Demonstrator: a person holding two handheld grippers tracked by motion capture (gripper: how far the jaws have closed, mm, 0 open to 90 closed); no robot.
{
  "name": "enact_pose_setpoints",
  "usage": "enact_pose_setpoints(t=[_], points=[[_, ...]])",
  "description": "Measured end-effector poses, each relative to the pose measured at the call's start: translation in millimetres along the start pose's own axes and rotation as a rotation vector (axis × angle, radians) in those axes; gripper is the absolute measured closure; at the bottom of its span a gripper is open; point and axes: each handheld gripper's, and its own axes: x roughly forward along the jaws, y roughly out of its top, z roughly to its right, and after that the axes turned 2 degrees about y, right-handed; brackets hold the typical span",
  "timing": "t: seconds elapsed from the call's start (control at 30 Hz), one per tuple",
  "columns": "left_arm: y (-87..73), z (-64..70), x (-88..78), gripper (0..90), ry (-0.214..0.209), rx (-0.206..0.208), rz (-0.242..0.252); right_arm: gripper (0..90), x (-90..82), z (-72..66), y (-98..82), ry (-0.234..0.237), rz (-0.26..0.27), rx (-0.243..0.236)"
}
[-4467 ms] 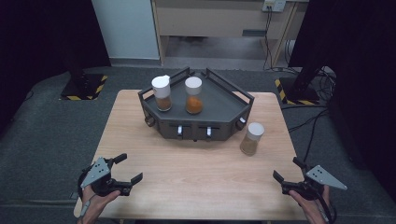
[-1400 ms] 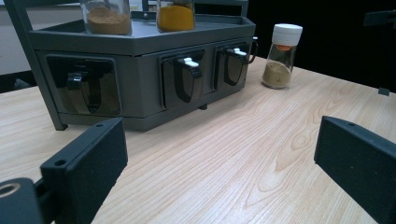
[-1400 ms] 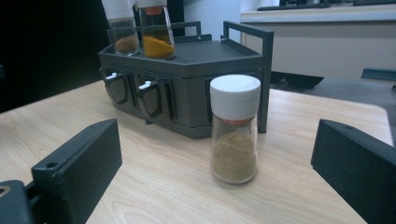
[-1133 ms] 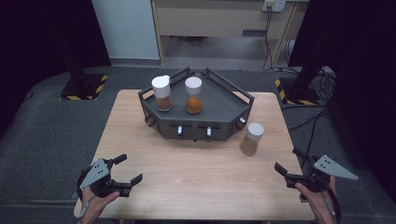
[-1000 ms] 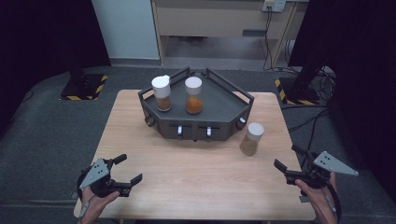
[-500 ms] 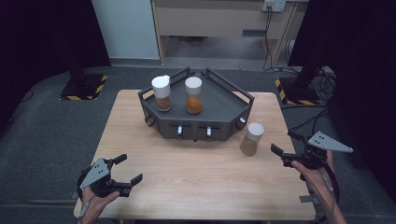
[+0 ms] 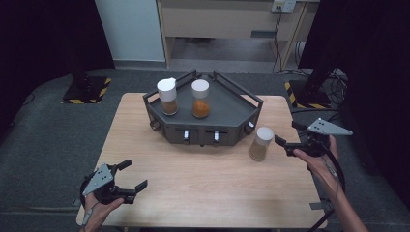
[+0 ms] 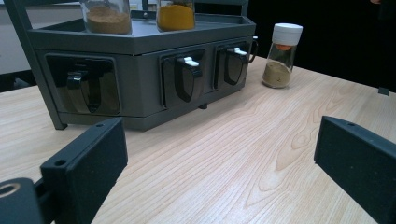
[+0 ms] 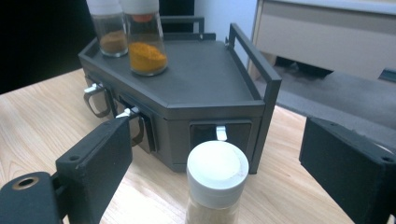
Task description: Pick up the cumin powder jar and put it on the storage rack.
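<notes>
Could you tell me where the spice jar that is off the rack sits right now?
High view: the loose jar stands on the table beside the rack's right front corner, before the open right claw.

Overhead lighting is even on the bench (image 7: 193, 169); surroundings fall into deep darkness. Shadows beneath objects are soft and short. Slight glare shows on the rack's (image 8: 140, 70) glossy drawer fronts. Both claw views are soft, with near jaws blurred.

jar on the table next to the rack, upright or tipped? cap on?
Upright, cap on. The spice jar stands on its base on the table, white cap on top, beside the rack; the right gripper view shows the same.
</notes>
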Motion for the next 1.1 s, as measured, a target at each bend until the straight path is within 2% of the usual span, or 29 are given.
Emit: enact_pose_setpoints(t=[0.43, 0.83, 1.1], points=[[0.0, -0.2, 0.0, 1.6, -0.001, 0.000, -0.001, 8.9, 34.6, 10.1, 8.8, 0.004, -0.091, 0.005], [0.0, -0.2, -0.1, 1.6, 0.000, 0.000, -0.001, 8.9, 65.1, 16.9, 2.1, 0.001, -0.179, 0.034], [0.1, -0.2, 0.1, 1.6, -0.001, 0.002, -0.002, 9.9, 76.5, 18.6, -2.8, 0.011, -0.206, 0.047]])
